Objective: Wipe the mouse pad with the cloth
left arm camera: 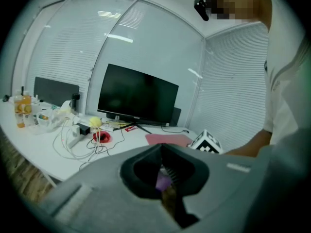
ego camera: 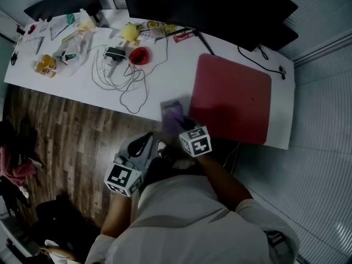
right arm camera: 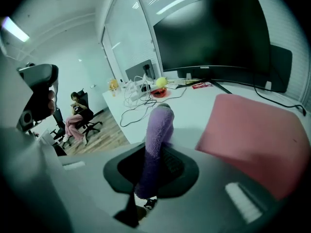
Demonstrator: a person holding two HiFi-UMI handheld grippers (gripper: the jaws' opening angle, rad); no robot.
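The red mouse pad lies flat on the right part of the white table, near its front edge; the right gripper view shows the pad ahead and to the right. My right gripper hovers at the table's front edge just left of the pad. It is shut on a purple cloth, which stands up between the jaws as a folded strip. My left gripper is held off the table over the floor, close to the person's body. Its jaws are together and hold nothing.
A large black monitor stands behind the pad, with a black cable at the pad's far corner. Looped white cables, a red dish, a yellow object and bottles fill the table's left. A person sits in the background.
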